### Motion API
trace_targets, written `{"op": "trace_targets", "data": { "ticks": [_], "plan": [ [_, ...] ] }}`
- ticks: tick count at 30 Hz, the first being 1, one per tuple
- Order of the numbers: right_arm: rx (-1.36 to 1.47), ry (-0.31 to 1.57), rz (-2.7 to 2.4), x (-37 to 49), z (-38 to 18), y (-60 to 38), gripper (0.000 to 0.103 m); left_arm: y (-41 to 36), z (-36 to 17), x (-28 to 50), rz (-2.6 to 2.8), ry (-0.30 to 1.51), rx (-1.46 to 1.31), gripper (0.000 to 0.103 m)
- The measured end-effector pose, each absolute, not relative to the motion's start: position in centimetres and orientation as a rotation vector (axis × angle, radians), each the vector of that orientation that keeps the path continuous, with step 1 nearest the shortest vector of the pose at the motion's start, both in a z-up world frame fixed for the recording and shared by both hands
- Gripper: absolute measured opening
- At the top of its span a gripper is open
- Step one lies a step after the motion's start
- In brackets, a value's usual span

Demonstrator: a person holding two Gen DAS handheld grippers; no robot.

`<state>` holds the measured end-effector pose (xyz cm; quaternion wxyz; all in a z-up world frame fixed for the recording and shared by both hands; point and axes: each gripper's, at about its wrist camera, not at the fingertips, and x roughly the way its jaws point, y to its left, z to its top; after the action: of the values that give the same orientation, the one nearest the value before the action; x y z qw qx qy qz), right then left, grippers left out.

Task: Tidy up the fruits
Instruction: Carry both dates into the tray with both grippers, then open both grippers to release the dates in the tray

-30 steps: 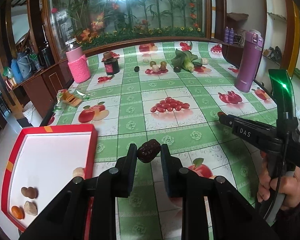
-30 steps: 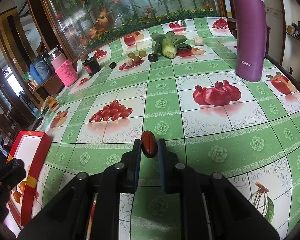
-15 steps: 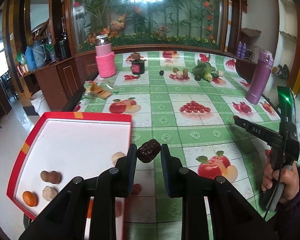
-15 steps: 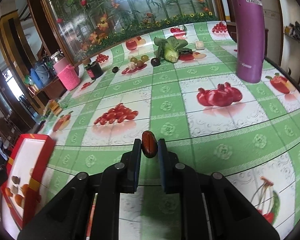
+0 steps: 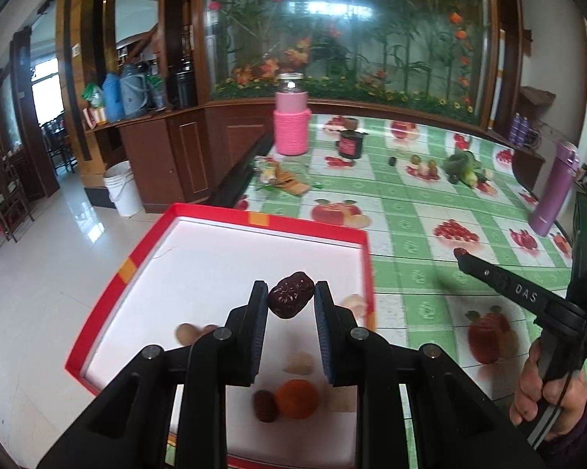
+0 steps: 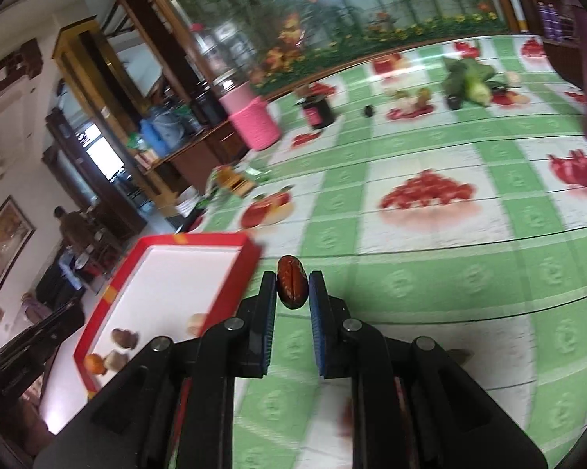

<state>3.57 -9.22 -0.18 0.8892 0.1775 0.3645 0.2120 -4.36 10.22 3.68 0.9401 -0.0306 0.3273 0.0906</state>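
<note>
My left gripper (image 5: 290, 300) is shut on a dark wrinkled red date (image 5: 291, 295) and hovers above the white floor of the red-rimmed tray (image 5: 254, 219). Below it in the tray lie an orange fruit (image 5: 296, 398), a small dark date (image 5: 264, 405) and several pale nuts (image 5: 300, 363). My right gripper (image 6: 292, 289) is shut on a smooth red-brown date (image 6: 291, 287) over the green checked tablecloth, just right of the red-rimmed tray (image 6: 199, 239). In the left wrist view, the right gripper (image 5: 459, 253) reaches in from the right, held by a hand (image 5: 543, 394).
Farther back on the table stand a pink knitted bottle (image 5: 291, 125), a dark jar (image 5: 349, 144), a purple flask (image 5: 553, 191), green vegetables (image 5: 463, 166) and small fruits (image 5: 422, 162). A snack packet (image 5: 281, 181) lies near the left table edge. The floor drops off left of the tray.
My left gripper has carried its date leftwards from beside the tray to over its white floor. My right gripper has swung left towards the tray, still holding its date.
</note>
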Motion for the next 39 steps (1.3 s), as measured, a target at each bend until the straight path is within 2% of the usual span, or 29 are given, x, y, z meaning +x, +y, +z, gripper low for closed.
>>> {"op": "trace_targets", "data": {
  "ticks": [15, 39],
  "plan": [
    [0.269, 0.795, 0.625, 0.9, 0.3, -0.4, 0.019, 14.9, 2.3, -5.4, 0.274, 0.680, -0.107, 0.023],
    [0.212, 0.834, 0.679, 0.1, -1.3, 2.5, 0.019, 16.4, 0.1, -5.2, 0.291, 0.740, -0.125, 0.023]
  ]
}}
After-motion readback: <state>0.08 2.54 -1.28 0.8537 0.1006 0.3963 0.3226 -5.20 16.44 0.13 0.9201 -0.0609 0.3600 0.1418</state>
